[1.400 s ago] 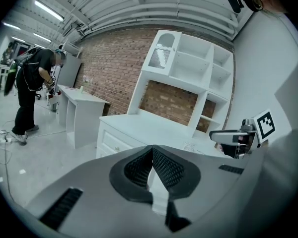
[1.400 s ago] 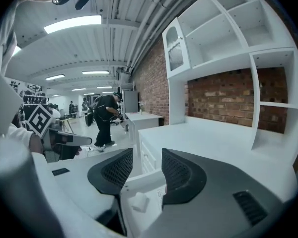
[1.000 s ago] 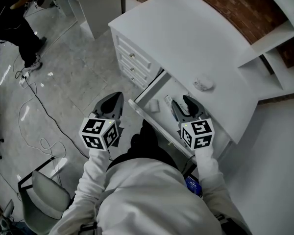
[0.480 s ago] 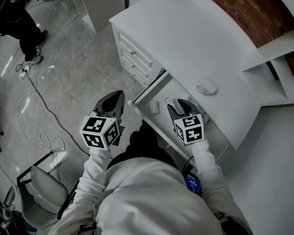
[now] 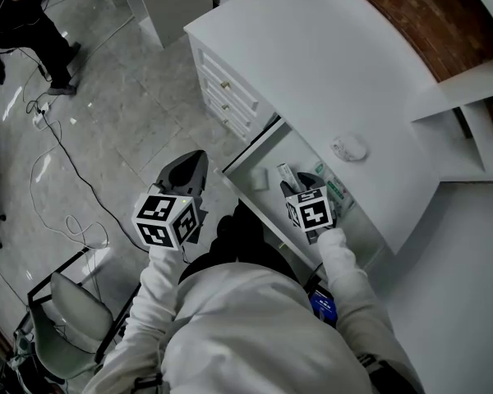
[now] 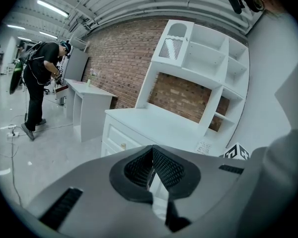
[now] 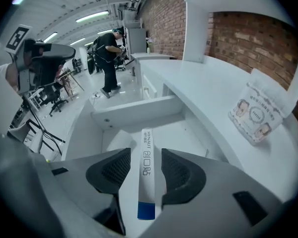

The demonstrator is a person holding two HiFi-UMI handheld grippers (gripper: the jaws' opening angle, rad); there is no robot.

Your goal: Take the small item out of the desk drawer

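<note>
Small white printed pouch (image 5: 347,148) lay flat; black cable (image 5: 74,171) trailed across grey tiled floor (image 5: 140,113) near grey padded chair (image 5: 78,322)

The right gripper (image 5: 302,185) has sunk into the drawer (image 5: 245,156) and tipped more steeply downward. Its cube (image 5: 310,212), which hung near the drawer's front edge, now sits lower and further in over the drawer's floor. In the head view its dark fingers, plain to see above the drawer before, are now mostly hidden behind the cube. The jaws have just been opening wider, and now stand on either side of a slim white box (image 7: 145,168) with a blue end lying in the drawer, without pressing on it
</note>
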